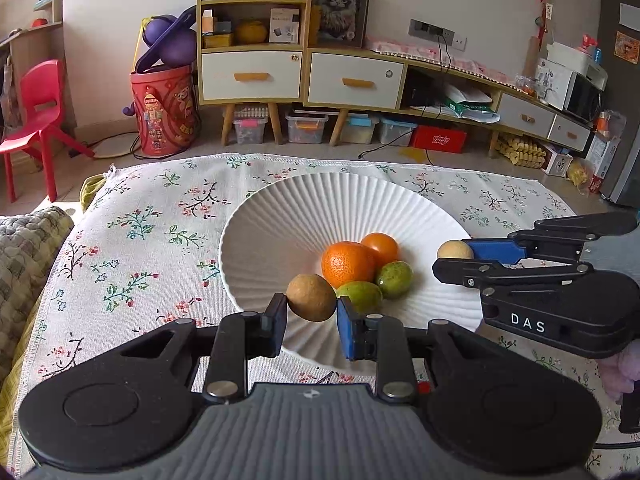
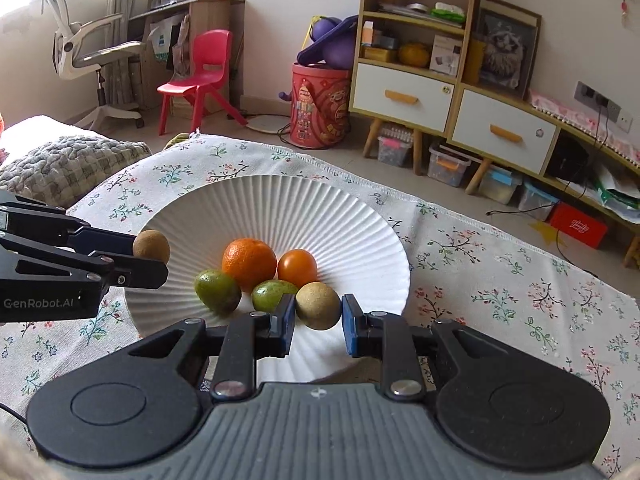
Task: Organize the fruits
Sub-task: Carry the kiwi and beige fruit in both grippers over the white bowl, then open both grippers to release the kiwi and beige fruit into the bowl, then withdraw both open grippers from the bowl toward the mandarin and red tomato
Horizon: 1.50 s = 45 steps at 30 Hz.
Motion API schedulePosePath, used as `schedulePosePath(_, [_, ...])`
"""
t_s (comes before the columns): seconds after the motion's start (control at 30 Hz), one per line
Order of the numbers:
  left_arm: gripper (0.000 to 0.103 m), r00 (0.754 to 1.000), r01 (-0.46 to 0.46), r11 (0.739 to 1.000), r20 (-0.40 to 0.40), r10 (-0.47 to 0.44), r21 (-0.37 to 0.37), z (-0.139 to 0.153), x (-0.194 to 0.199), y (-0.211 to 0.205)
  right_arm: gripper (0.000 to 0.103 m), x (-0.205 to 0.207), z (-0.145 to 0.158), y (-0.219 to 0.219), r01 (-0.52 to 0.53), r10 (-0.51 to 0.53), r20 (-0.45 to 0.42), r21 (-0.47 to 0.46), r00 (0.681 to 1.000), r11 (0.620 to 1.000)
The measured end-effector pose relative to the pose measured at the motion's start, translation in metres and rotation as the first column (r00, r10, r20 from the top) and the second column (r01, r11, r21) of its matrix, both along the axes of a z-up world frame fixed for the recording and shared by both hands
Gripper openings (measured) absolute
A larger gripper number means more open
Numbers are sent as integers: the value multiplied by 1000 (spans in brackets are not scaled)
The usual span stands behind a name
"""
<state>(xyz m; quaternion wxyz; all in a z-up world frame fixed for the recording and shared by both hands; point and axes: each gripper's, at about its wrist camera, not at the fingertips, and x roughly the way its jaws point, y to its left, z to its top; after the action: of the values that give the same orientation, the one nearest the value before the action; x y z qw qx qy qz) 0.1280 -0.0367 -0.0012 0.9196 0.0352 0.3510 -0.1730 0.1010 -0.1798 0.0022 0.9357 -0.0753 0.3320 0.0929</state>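
Two small brown round fruits here, dull and rough-skinned, kiwi-ish or longan-ish, hard to call.

Left gripper (image 1: 311,316) clamped on the first brown fruit (image 1: 311,297), fingers (image 1: 275,322) pressed to it at 9 and 3 o'clock. Held just above the near rim of the ribbed white plate (image 1: 280,216), roughly 7 o'clock of the fruit pile. Same fruit (image 2: 151,245) visible in the right wrist view, poking out past the tips over the plate's 9 o'clock edge.

Right gripper (image 2: 318,320) wrapped around the second brown fruit (image 2: 319,305); left finger (image 2: 285,322) touching it, right one looking a hair off, so can't tell for sure whether it's a firm squeeze. Sitting over the plate's near side at about 5 o'clock of the pile. From the left wrist view only a pale sliver of that fruit (image 1: 454,249) peeking above the right gripper (image 1: 452,258), the rest hidden behind the black finger.

In the plate's well: big orange (image 1: 347,264) in the middle, smaller reddish-orange one (image 1: 382,245) touching it at 1 o'clock, two green fruits, one (image 1: 395,279) at 4 o'clock and one (image 1: 360,295) at 6, that last one partly blocked by the blue pad.

Plate on a floral tablecloth (image 1: 140,240) over the table. Near rim of the plate cut off by the gripper bodies in both views. Can't tell whether either brown fruit touches the plate underneath.
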Motion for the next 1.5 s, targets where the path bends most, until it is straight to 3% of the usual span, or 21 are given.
schedulePosePath(0.8, [12, 999, 7, 1000, -35, -8, -10, -10, 22, -13, 22, 14, -11, -3, 4, -4, -16, -6, 1000, 1000])
schedulePosePath(1.5, [50, 1000, -15, 1000, -1, 15, -12, 14, -10, 11, 53, -12, 13, -10, 2, -2, 11, 19, 1000, 1000])
